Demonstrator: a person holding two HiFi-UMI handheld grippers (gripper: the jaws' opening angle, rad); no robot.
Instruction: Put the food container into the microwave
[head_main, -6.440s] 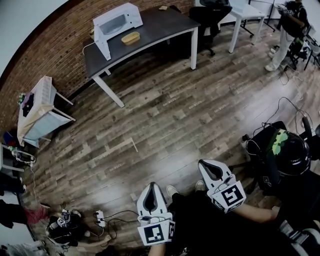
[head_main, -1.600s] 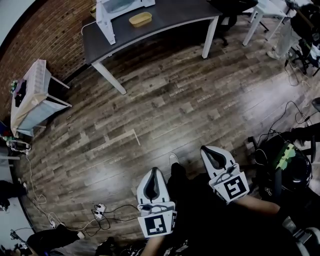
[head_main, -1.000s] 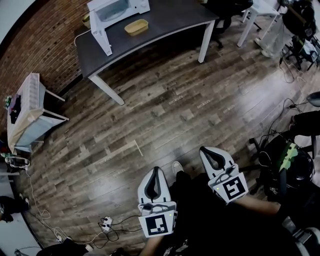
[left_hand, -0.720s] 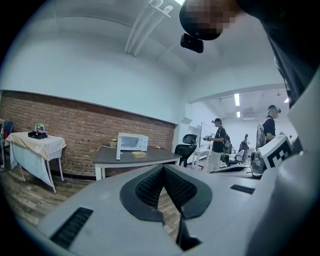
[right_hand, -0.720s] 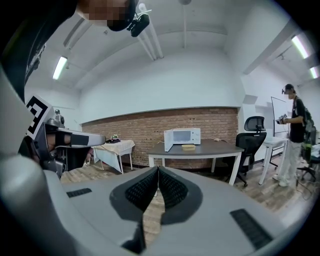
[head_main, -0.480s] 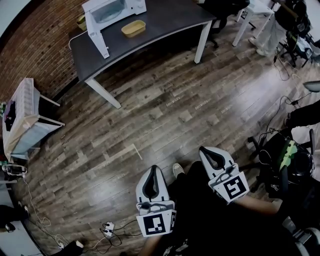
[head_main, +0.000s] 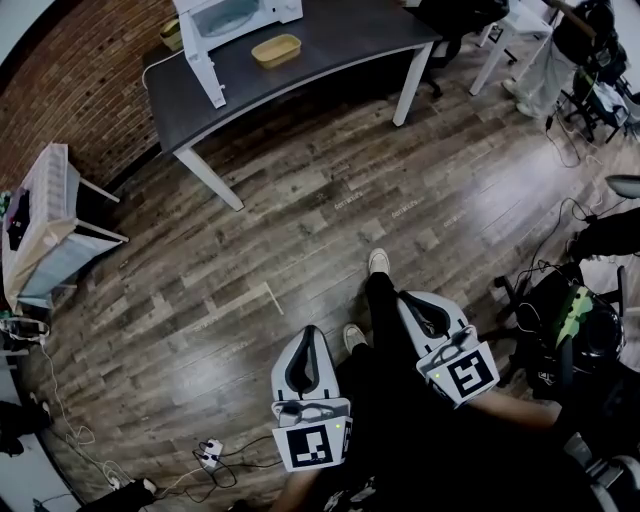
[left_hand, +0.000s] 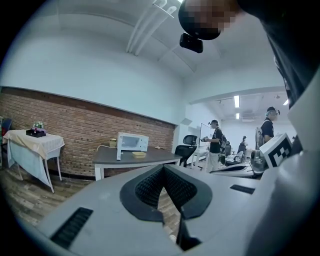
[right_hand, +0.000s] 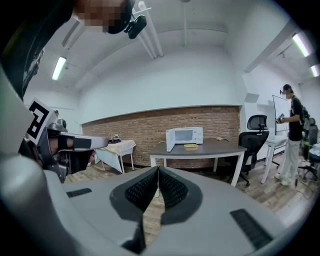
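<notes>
Looks like a shared office, maybe a lab, hard to say from here. Brick wall (head_main: 80, 90), wood-plank floor (head_main: 300, 220), dark desk (head_main: 330, 45) with a microwave (head_main: 230, 15) on it, swivel chair (right_hand: 255, 131), white table (right_hand: 278, 142), cables (head_main: 560, 240) trailing around, strip lights (right_hand: 59, 67) overhead, a person (right_hand: 292, 135) standing by.

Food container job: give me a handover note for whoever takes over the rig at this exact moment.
Left gripper: shut, empty.
Right gripper: shut, empty.
Food container: on the dark table, beside the microwave, whose door stands open.
Done: nothing yet. The container is untouched and both grippers are well back from the table, across the wooden floor.
Left: approach the table, grip the container, set it inside the microwave.
</notes>
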